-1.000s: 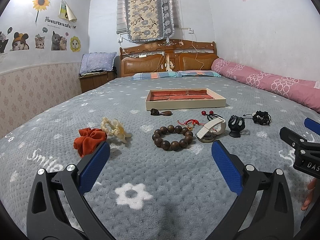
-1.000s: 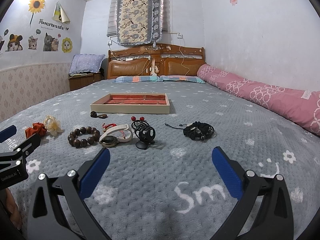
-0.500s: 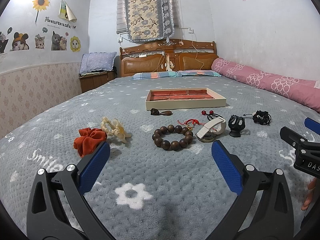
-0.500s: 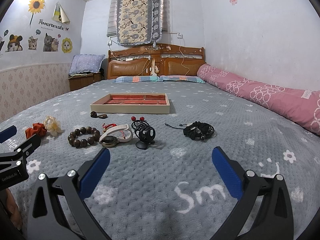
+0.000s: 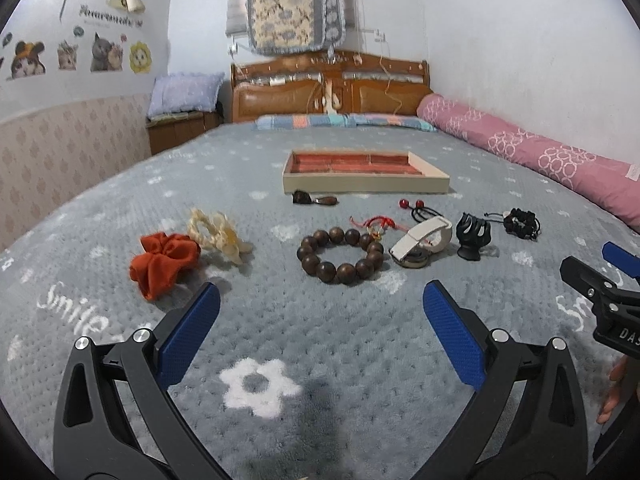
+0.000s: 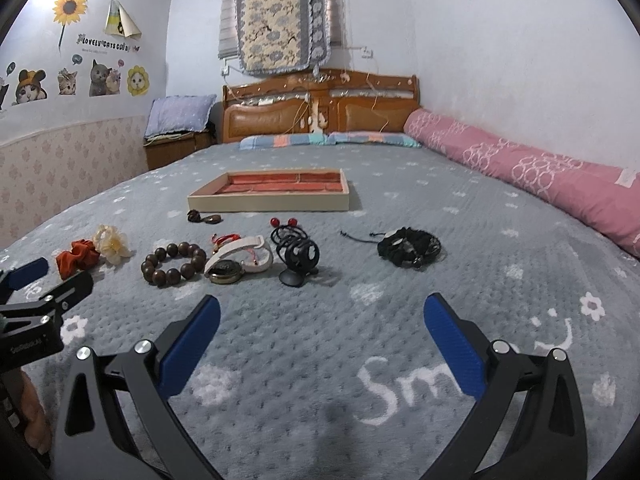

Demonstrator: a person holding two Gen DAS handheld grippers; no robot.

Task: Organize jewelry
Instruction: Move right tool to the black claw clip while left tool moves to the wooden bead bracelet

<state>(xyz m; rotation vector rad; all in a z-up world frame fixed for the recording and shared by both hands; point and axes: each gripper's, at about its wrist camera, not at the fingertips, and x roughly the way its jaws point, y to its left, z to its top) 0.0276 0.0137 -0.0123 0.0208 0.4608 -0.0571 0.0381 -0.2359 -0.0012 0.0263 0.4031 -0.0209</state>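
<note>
A beige jewelry tray with red compartments lies mid-bed. In front of it lie an orange scrunchie, a cream flower tie, a dark wooden bead bracelet, a white bangle, a black claw clip and a black beaded bracelet. My left gripper hangs open short of the bead bracelet. My right gripper hangs open short of the claw clip. Both hold nothing.
A grey blanket covers the bed. A rolled pink quilt lies along the right wall, pillows and a wooden headboard at the far end. A small dark pendant and red-bead hair tie lie near the tray.
</note>
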